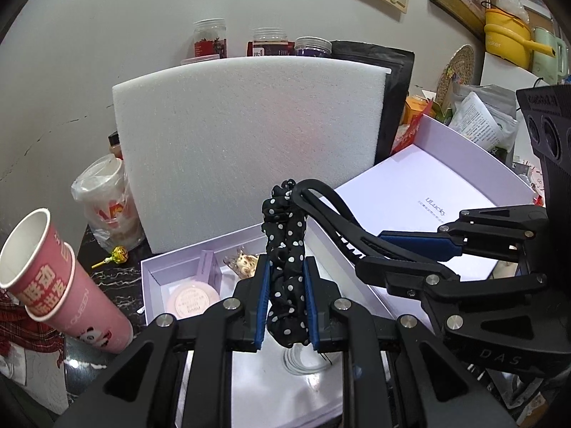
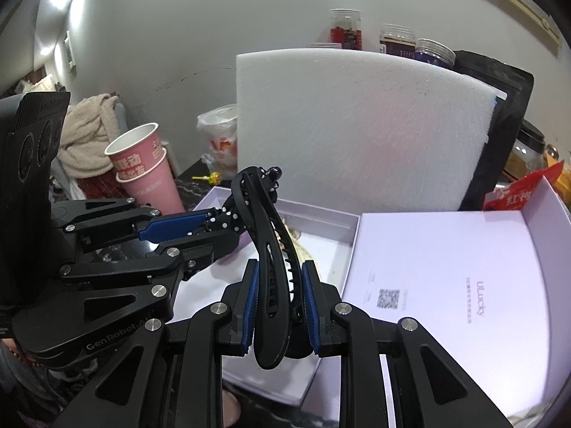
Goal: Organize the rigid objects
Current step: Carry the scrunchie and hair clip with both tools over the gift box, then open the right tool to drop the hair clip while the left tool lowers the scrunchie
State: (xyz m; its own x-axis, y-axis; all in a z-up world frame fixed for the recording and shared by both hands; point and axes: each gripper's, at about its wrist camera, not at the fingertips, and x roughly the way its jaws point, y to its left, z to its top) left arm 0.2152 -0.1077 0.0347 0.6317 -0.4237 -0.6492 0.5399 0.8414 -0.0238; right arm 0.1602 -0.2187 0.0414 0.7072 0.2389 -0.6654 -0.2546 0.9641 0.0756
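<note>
While both held items are raised above the box, the scene is laid out as follows.

Left hand-held gripper [image 1: 285, 299]: clenched on the polka-dot scrunchie [image 1: 287, 249], whose black fabric with white dots is pressed between the blue pads.

Right hand-held gripper [image 2: 280, 306]: clenched on the black hair clip [image 2: 271, 267], which is gripped at its lower half and is curved upward past the fingertips.

Scrunchie and clip: their upper ends are met just ahead of both hand-held grippers; whether the fabric is fastened to the clip cannot be told.

White box [image 1: 178, 267]: seen below and just beyond the left hand-held gripper, open, with a round pink compact [image 1: 192, 299] and a small wrapped item [image 1: 242, 262] inside.

Box lid [image 2: 446, 285]: laid flat to the right of the right hand-held gripper, printed with small text and a code square.

Foam sheet [image 1: 249, 149]: stood upright behind the box, ahead of both hand-held grippers.

Pink paper cups [image 1: 53, 278]: stacked and tilted, to the left of the left hand-held gripper on the dark desk [image 1: 107, 285].

Lollipop [image 1: 116, 255]: laid on the desk between the cups and the box.
</note>
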